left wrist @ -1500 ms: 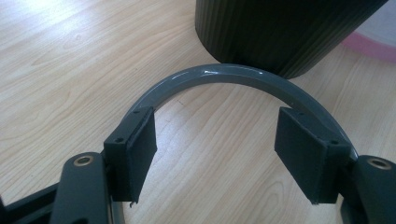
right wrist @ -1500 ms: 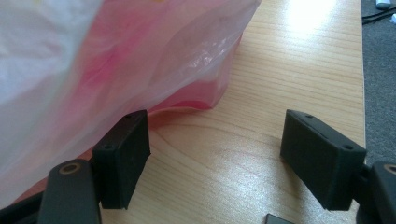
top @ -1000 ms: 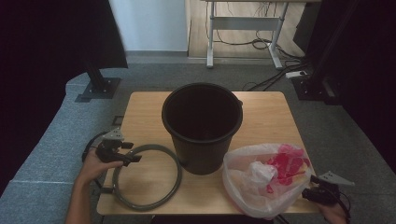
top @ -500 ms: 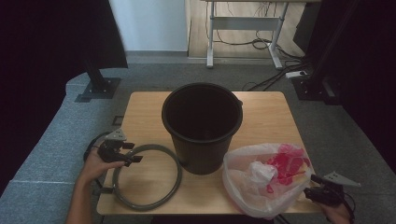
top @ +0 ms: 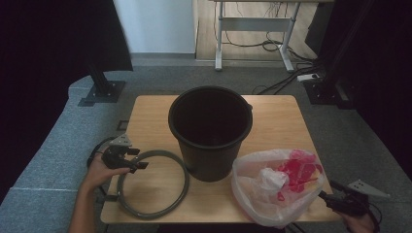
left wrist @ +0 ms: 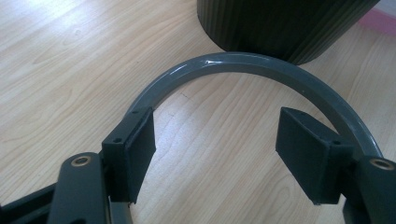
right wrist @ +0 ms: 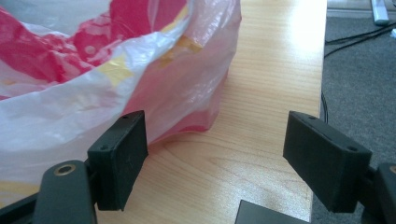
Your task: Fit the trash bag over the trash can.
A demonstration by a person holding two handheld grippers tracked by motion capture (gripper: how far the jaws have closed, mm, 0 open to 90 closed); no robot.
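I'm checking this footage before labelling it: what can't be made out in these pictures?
- Bucket: high view, its dark inside hides the floor, so any contents can't be told; in the left gripper view the top edge cuts it off.
- Plastic bag: the crumpled film blurs the red and white contents, which can't be identified.
- Grey ring: in the left gripper view the edges and the fingers hide most of it.

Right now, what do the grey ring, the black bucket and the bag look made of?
The grey ring looks like glossy moulded plastic; it shows a bright highlight. The black bucket seems matte plastic, with fine vertical ribs on its wall. The bag is thin translucent plastic film, crinkled, with red and yellow print.
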